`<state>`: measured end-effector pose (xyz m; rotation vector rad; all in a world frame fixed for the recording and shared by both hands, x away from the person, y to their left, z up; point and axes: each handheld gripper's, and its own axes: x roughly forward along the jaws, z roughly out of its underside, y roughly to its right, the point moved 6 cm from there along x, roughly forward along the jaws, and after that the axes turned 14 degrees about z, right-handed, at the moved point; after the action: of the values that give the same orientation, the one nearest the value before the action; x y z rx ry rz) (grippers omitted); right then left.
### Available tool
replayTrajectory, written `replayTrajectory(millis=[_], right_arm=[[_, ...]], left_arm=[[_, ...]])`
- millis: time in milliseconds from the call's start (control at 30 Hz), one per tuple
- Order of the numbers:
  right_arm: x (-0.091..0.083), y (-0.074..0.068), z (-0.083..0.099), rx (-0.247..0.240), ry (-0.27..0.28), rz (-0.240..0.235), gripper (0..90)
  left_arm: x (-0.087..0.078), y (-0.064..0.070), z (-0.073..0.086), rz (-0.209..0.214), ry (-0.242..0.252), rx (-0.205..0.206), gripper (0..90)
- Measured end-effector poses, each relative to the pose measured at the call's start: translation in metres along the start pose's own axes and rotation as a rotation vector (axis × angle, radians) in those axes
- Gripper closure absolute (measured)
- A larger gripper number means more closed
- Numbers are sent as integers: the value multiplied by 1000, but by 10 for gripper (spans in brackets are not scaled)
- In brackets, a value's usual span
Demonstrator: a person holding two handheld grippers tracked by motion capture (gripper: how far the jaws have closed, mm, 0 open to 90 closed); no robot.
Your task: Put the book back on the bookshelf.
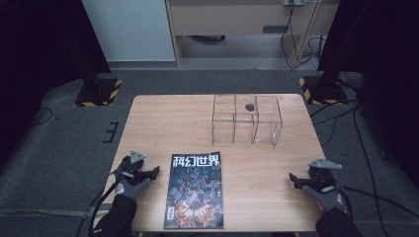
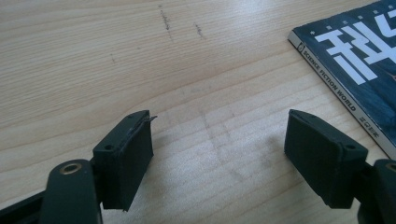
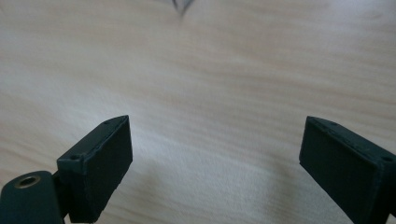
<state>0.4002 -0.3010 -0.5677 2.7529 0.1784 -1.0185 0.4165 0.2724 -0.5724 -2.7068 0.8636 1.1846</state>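
Since my left gripper [image 1: 154, 171] and right gripper [image 1: 291, 178] are both spread and empty, the flat magazine [image 1: 195, 190] may slide across the worktop [image 1: 163, 118] instead of lifting.

One magazine [image 1: 195, 190], one organizer [image 1: 246, 118] (clear), two tongs.

Dark magazine [image 1: 194, 191] with white title, orange art; pale wood table [image 1: 163, 118].
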Motion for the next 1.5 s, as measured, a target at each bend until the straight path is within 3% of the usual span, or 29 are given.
replayTrajectory(millis=[33, 167, 200, 267, 533, 633, 733, 900, 1033, 1267, 1500], right_arm=[[-4, 1, -4, 33, 21, -6, 99], [-19, 0, -15, 87, 84, -14, 109], [-21, -2, -16, 91, 96, -23, 109], [-23, -3, -18, 104, 103, -35, 110], [-30, -13, -34, 108, 133, -39, 125], [-36, -21, -43, 108, 153, -50, 94], [-39, -26, -48, 108, 166, -60, 60], [-45, -40, -61, 101, 184, -76, 42], [-50, -55, -75, 64, 202, -102, 108], [-49, -82, -95, 70, 222, -132, 141], [-47, -112, -109, 75, 230, -166, 163]], left_arm=[[-1, 1, 0, -2, -5, -3, 225], [-3, 6, -4, 28, 5, -45, 216], [-5, 9, -7, 54, 21, -72, 229], [-6, 10, -9, 70, 34, -86, 246], [-20, 21, -19, 74, 112, -110, 299], [-24, 22, -22, 86, 144, -144, 298], [-26, 22, -24, 64, 157, -144, 282], [-29, 33, -34, 71, 200, -136, 256], [-29, 47, -42, 91, 200, -114, 249], [-29, 64, -58, 103, 231, -92, 250], [-17, 69, -53, 109, 201, -72, 260]])
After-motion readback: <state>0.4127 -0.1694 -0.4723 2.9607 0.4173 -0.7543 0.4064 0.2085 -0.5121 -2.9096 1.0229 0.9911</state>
